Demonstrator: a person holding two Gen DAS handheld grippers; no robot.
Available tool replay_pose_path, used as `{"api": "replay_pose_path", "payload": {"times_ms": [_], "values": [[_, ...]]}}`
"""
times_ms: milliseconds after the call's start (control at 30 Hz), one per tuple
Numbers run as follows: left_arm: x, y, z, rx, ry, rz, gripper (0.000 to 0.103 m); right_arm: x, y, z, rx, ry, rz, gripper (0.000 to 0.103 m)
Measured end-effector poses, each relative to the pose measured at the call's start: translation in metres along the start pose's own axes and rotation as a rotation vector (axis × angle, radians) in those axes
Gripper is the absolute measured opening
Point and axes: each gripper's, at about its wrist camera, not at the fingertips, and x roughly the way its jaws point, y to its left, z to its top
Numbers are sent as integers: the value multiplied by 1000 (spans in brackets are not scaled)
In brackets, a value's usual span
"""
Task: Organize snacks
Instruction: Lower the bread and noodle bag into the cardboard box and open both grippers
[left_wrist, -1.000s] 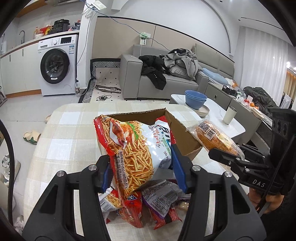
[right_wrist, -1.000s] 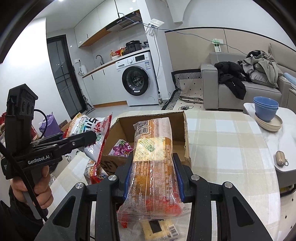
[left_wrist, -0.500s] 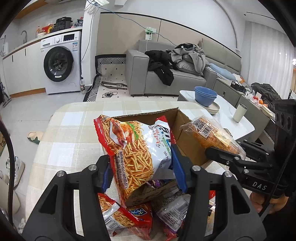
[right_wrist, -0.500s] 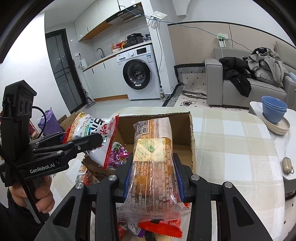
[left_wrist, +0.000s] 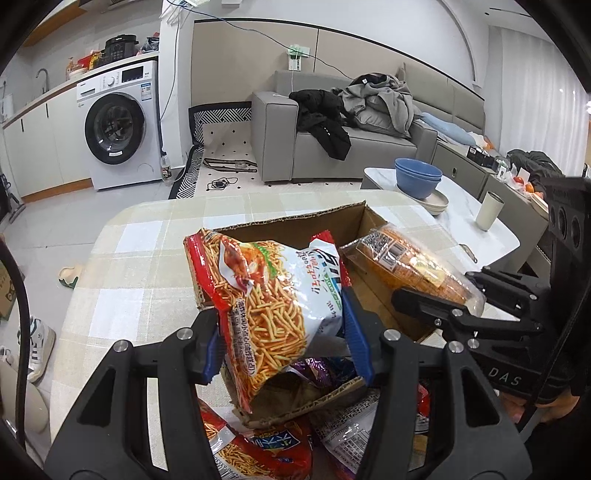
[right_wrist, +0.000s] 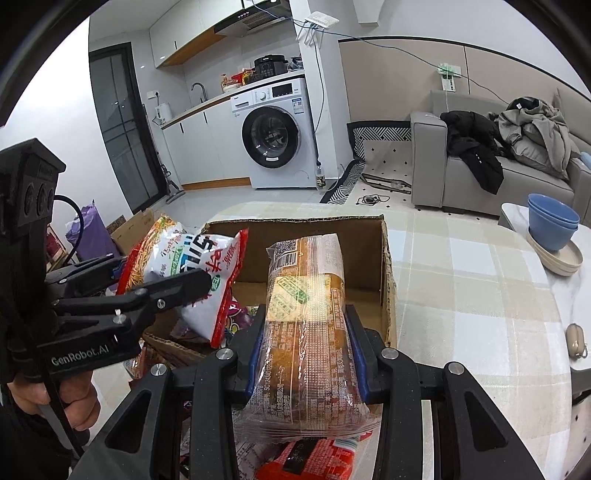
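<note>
While held above an open cardboard box (left_wrist: 295, 225), red-and-white stick-snack bag (left_wrist: 273, 295) clamped in left gripper (left_wrist: 284, 339), clear-wrapped brown cake pack (right_wrist: 310, 332) clamped in right gripper (right_wrist: 306, 354), loose packets (left_wrist: 258, 450) near, checked tablecloth (right_wrist: 461, 266).

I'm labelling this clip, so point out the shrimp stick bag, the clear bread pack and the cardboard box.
shrimp stick bag (left_wrist: 273, 306), left wrist view, printed front.
clear bread pack (right_wrist: 310, 325), right wrist view, middle of the wrapper.
cardboard box (right_wrist: 295, 232), right wrist view, inner far wall.

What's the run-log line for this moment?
left gripper: holds chip bag | right gripper: holds clear-wrapped pack | both over cardboard box
</note>
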Motion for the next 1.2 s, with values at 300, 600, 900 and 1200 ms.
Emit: {"api": "replay_pose_path", "payload": {"times_ms": [300, 600, 900, 1200], "values": [[23, -7, -8, 31, 40, 9, 52, 15, -6, 3, -37, 16, -22, 38], [36, -15, -15, 110, 62, 65, 52, 18, 1, 0, -63, 69, -58, 38], [35, -20, -21, 139, 58, 36, 52, 10, 5, -14, 5, 121, -52, 38], [33, -20, -23, 141, 76, 27, 53, 5, 4, -16, 39, 87, -42, 39]]}}
